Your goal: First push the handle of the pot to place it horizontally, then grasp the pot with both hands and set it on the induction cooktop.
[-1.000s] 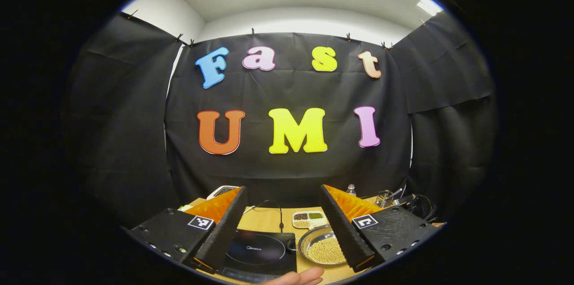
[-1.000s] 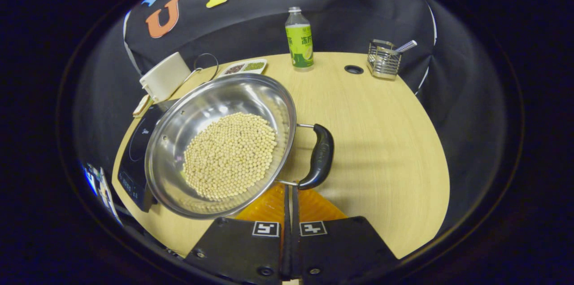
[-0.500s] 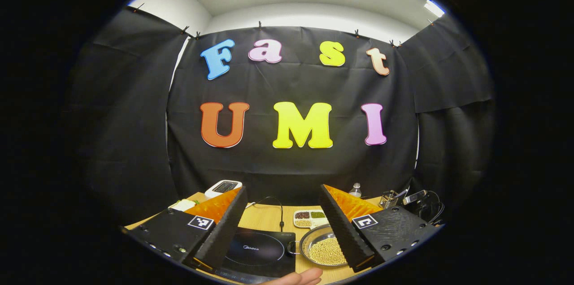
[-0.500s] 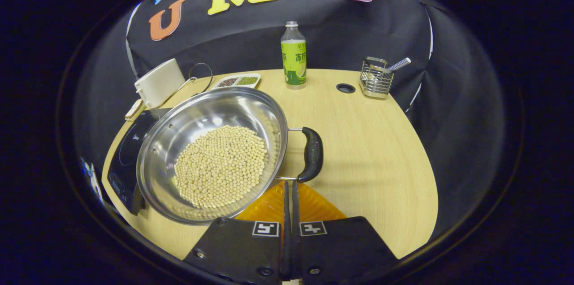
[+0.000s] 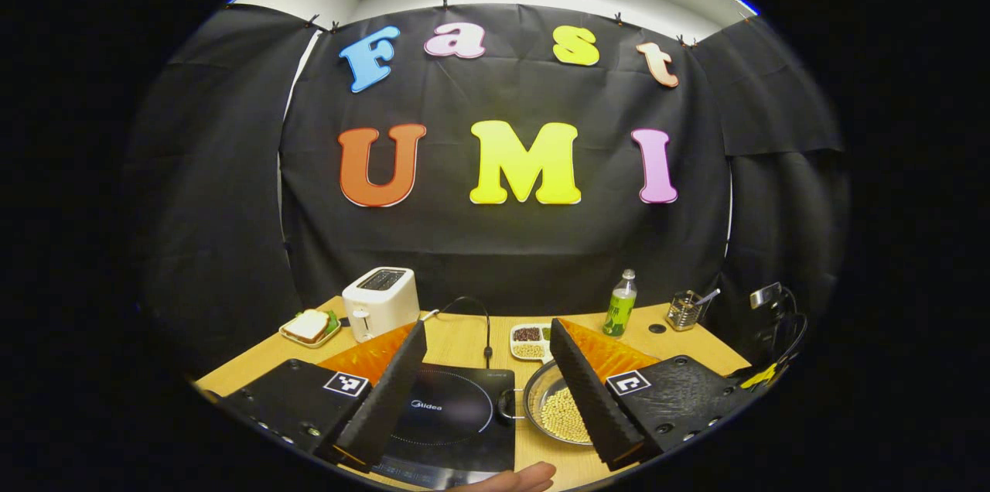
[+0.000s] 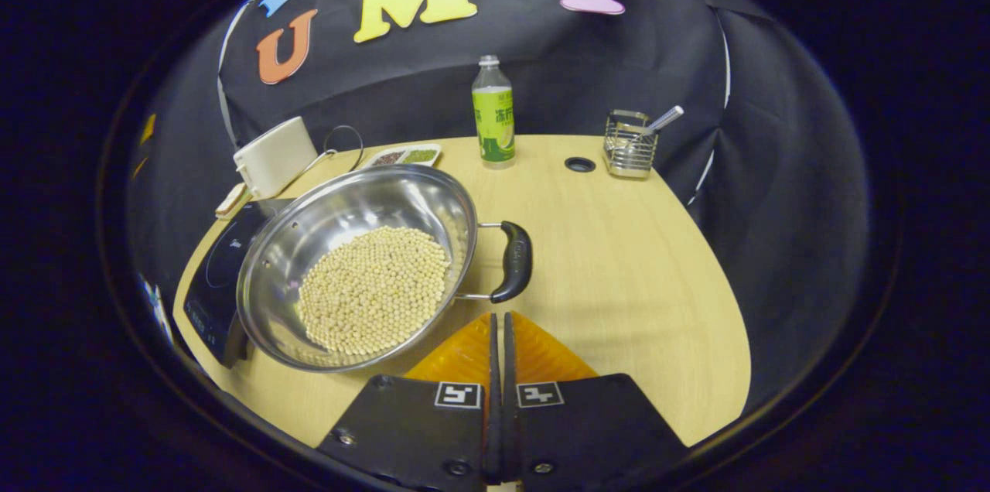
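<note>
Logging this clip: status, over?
Left gripper open, right gripper shut, both empty. Pot of beans beside cooktop. Nothing between them.

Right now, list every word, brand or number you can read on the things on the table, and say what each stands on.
"Midea": on the black glass induction cooktop.
Clear plastic bottle with a green label: print too small to read.
Control strip on the cooktop's front edge: too blurred to read.

"Midea" brand mark on the induction cooktop [image 5: 452, 418]; bottle [image 6: 493, 114] label unreadable
</note>
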`<state>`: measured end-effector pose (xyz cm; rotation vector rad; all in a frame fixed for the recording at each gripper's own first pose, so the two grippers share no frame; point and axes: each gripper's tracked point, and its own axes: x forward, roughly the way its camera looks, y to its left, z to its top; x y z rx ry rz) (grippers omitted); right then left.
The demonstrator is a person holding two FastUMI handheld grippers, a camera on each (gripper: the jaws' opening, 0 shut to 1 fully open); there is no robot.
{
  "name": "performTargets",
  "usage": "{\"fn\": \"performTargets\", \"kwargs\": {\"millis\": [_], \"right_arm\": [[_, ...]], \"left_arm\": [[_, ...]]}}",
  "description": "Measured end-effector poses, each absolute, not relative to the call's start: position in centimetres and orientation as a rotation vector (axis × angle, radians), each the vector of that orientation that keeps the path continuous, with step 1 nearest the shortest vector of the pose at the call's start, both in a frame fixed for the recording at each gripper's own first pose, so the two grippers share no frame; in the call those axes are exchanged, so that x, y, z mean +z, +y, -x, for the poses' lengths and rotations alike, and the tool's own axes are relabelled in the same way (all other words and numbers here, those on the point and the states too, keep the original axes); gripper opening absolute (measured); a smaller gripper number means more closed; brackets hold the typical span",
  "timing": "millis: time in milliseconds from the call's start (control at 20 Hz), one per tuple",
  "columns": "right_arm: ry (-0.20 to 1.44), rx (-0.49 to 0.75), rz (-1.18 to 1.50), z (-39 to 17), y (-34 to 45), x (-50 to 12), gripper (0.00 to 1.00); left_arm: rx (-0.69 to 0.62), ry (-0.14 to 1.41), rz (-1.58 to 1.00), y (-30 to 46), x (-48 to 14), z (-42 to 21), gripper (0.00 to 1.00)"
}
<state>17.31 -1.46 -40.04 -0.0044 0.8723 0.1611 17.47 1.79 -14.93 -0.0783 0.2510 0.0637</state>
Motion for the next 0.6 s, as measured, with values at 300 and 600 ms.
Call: {"fn": "performTargets", "kwargs": {"millis": [300, 600], "right_arm": [[0.745, 0.145, 0.003, -16.7, -2.2, -36.3, 0.12], [0.725, 0.124, 0.009, -17.4, -2.0, -35.3, 0.92]], "left_arm": [[0.031, 0.346, 0.097, 0.5, -19.4, -18.6, 0.96], [-0.002, 0.430, 0.104, -0.8, -23.0, -19.4, 0.96]]}}
